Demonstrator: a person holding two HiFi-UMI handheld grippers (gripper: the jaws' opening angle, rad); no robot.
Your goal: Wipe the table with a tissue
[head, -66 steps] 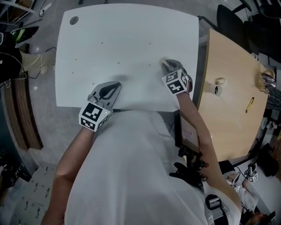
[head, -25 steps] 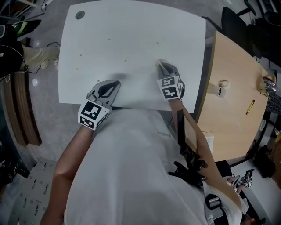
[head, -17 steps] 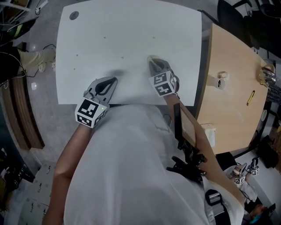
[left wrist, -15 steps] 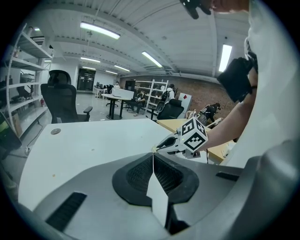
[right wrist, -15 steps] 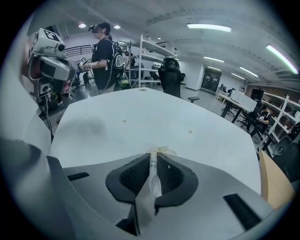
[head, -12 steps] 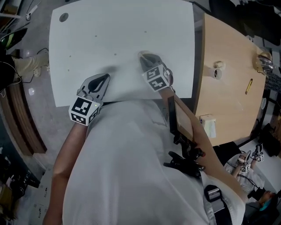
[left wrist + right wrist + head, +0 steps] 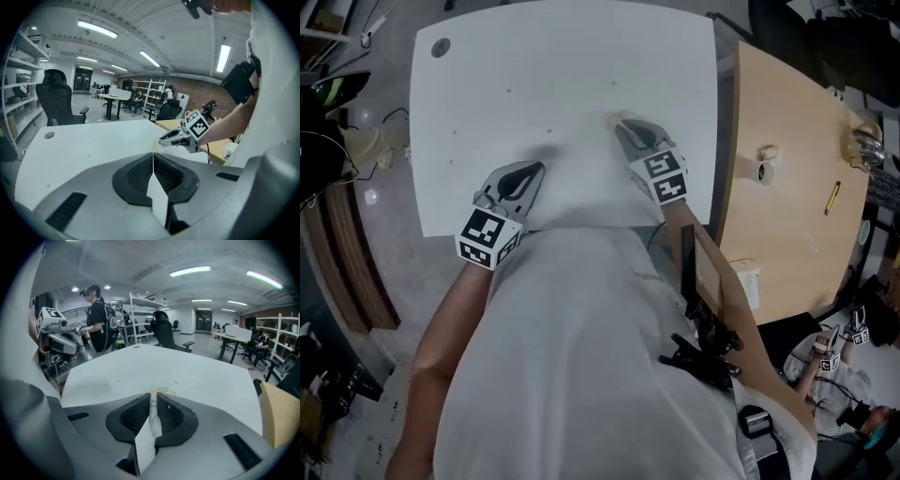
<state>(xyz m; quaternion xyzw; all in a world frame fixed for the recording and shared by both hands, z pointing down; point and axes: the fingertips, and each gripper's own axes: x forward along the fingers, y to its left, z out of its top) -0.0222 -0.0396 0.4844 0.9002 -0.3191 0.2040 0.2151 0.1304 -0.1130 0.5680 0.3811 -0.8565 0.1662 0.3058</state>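
Observation:
The white table (image 7: 562,66) fills the upper part of the head view. My right gripper (image 7: 621,125) reaches over its near right part, shut on a small crumpled pale tissue (image 7: 158,392) that pokes out past the jaw tips. The tissue (image 7: 615,119) hangs close over the tabletop; whether it touches I cannot tell. In the left gripper view the right gripper (image 7: 161,140) shows side-on with the tissue (image 7: 155,143) at its tip. My left gripper (image 7: 533,172) rests low at the near left edge of the table, its jaws shut on nothing (image 7: 153,155).
A wooden table (image 7: 787,216) adjoins on the right, carrying a tape roll (image 7: 763,156) and a yellow pen (image 7: 832,198). A grey cable cap (image 7: 441,47) sits at the white table's far left corner. A person (image 7: 99,317), office chairs and shelves stand beyond.
The right gripper has swept left across the table with the tissue, then swung slightly back and lifted a little. The left gripper has stayed in place.

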